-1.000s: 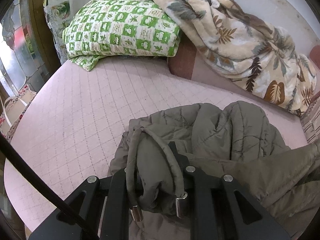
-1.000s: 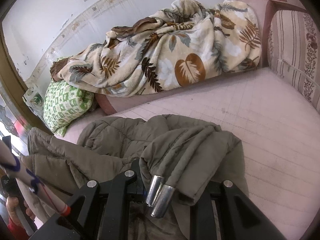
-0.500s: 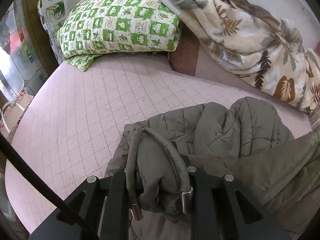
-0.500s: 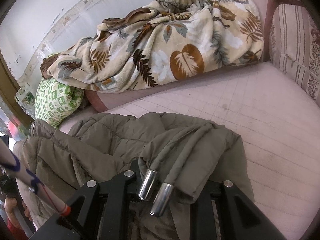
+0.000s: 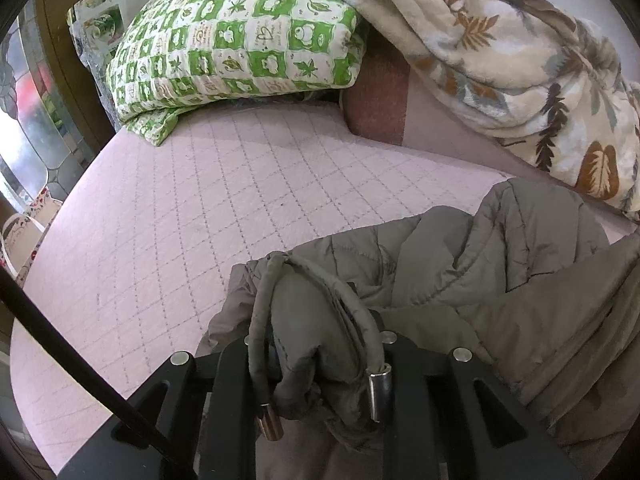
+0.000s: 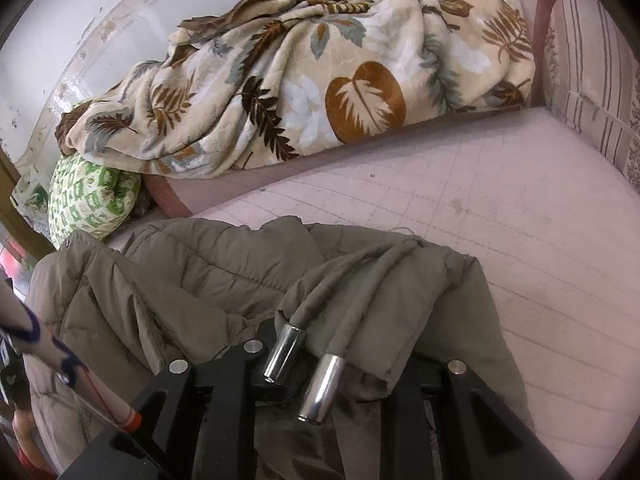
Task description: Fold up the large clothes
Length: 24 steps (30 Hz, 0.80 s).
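Observation:
An olive-grey quilted jacket lies bunched on a pink quilted bed. My left gripper is shut on one jacket corner, where a drawcord with metal tips hangs over the fingers. My right gripper is shut on another corner of the jacket, with two metal-tipped cords draped across it. Fabric hides both sets of fingertips. The jacket hangs between the two grippers over the near edge of the bed.
A green-and-white checked pillow lies at the bed's far left. A leaf-patterned beige blanket is heaped along the back wall. A striped cushion stands at the right. A bag sits beside the bed at left.
Both grippers have moved forward and lower toward the bed, carrying the jacket with them. The pillow and blanket now look closer. Both grips are unchanged.

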Tool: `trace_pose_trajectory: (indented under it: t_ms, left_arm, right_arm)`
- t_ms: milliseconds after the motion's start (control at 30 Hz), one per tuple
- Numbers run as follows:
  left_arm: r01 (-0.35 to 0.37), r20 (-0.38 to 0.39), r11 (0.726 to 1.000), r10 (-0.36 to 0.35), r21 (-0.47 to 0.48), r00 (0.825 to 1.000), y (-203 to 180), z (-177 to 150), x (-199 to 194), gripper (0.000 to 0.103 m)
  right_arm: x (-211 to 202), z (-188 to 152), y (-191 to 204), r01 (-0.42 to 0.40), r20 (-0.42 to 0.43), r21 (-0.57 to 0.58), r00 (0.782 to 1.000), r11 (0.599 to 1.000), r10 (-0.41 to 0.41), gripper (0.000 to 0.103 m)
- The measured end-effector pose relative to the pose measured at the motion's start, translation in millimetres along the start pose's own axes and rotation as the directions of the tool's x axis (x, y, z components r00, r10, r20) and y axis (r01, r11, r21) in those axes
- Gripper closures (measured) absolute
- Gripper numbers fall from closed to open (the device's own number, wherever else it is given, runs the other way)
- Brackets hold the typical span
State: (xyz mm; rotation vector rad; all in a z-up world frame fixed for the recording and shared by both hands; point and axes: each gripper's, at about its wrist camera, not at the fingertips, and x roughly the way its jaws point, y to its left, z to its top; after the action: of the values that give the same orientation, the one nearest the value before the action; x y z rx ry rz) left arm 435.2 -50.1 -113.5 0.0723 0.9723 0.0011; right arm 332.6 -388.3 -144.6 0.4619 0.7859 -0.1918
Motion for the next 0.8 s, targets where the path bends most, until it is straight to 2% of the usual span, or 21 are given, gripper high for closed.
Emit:
trace_pose_trajectory:
  t_ms: [167,333,433,533,633,800]
  left_arm:
    - [0.023,0.004,0.999,-0.023,-0.037,1.0,2,0,14,0.079]
    - [0.034,0.031,0.999,-0.033,-0.011,0.999,-2,-5,16,0.075]
    - [0.075,-0.008,0.997,-0.075,0.016,0.997,5,1,5,0.073]
    - [0.124,-0.001,0.992,-0.124,-0.034,0.992,25,5,-22,0.069]
    - [0.185,0.013,0.975,-0.185,-0.12,0.983,53,4,-58,0.063]
    - [0.204,0.038,0.971,-0.201,-0.123,0.979,68,-6,-104,0.051]
  right_arm:
    - [20,-1,-5,0.004,-0.01,0.005,1.0,1.0,-0.003,0.082]
    - [28,-3,-3,0.021,0.001,-0.009,1.0,1.0,-0.021,0.081]
    - [27,-2,-5,0.015,-0.002,0.002,1.0,1.0,-0.015,0.08]
    - [20,2,-3,0.023,-0.024,0.008,0.999,1.0,-0.023,0.078]
    - [-3,8,-1,0.016,-0.023,0.03,1.0,0.999,-0.015,0.068]
    - [-58,7,6,0.054,0.042,0.02,0.998,0.998,-0.054,0.031]
